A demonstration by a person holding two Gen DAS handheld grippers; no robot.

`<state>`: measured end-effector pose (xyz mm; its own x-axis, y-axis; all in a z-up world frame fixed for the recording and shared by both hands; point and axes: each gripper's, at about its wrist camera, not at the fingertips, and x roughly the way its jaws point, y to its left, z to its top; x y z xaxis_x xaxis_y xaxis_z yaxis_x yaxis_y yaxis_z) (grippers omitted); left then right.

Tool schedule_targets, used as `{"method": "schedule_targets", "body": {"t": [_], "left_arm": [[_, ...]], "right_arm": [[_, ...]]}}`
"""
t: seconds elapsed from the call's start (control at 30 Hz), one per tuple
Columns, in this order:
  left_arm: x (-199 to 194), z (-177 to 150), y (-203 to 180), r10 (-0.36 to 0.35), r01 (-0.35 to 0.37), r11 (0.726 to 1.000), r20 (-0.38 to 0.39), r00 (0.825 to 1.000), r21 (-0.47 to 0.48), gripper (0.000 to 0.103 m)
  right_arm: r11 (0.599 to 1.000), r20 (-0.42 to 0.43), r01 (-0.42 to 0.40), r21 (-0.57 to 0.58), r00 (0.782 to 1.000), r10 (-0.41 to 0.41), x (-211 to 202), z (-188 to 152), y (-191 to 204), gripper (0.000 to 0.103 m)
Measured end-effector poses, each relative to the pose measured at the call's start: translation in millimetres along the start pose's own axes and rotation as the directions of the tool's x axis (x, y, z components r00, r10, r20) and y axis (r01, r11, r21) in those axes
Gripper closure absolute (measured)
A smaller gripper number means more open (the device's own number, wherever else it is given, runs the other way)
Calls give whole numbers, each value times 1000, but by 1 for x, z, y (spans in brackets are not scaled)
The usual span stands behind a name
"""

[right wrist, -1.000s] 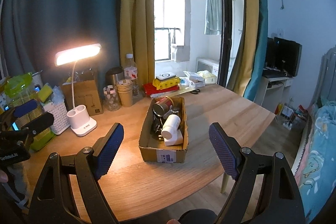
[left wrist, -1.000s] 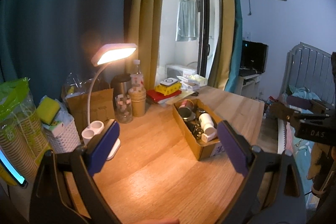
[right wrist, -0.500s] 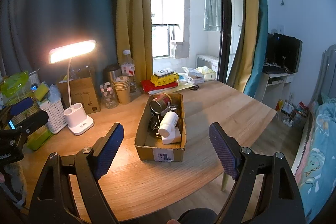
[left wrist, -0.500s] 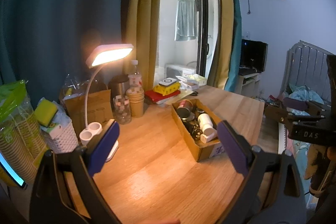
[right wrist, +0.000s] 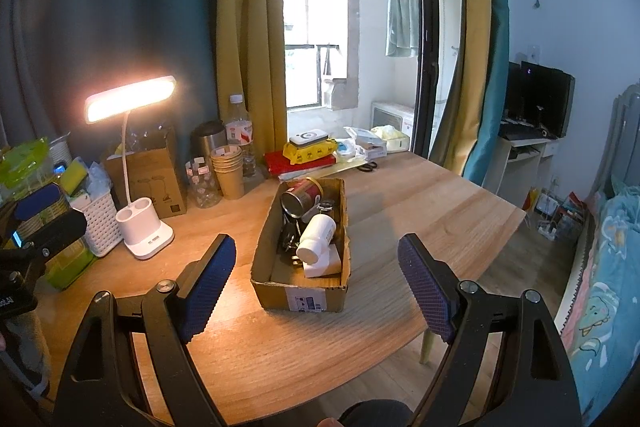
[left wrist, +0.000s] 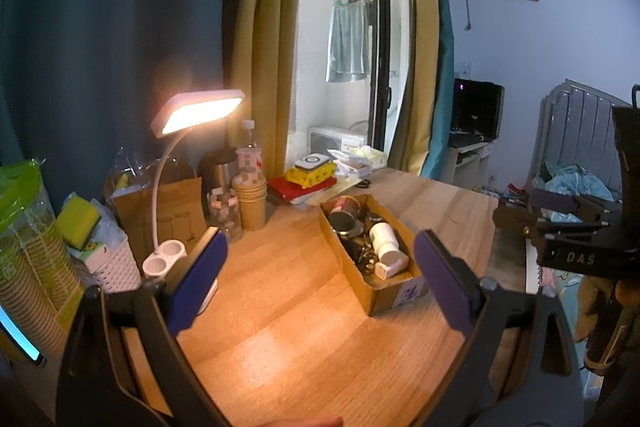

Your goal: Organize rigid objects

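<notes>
Scissors [right wrist: 367,167] clearer from right wrist

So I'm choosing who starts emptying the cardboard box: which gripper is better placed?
Right, probably. The right gripper is open with the cardboard box centred just ahead of it. In the left gripper view, the box sits off towards its right finger.
</notes>
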<state>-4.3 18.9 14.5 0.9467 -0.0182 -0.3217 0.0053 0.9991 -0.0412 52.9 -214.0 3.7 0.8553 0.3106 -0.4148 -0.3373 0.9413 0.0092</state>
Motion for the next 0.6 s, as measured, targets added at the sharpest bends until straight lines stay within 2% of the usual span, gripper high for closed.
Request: {"method": "schedule_targets", "body": {"t": [0.37,0.6], "left_arm": [[4,3,-1,-10,10,1000,1,1000,-2,8],[9,2,-5,-23,23,1000,-14,1000,-1,8]], "right_arm": [[1000,-3,25,10,1000,-25,3,4,-3,17],[1000,-11,11,11,1000,-10,6,4,-5,17]]}}
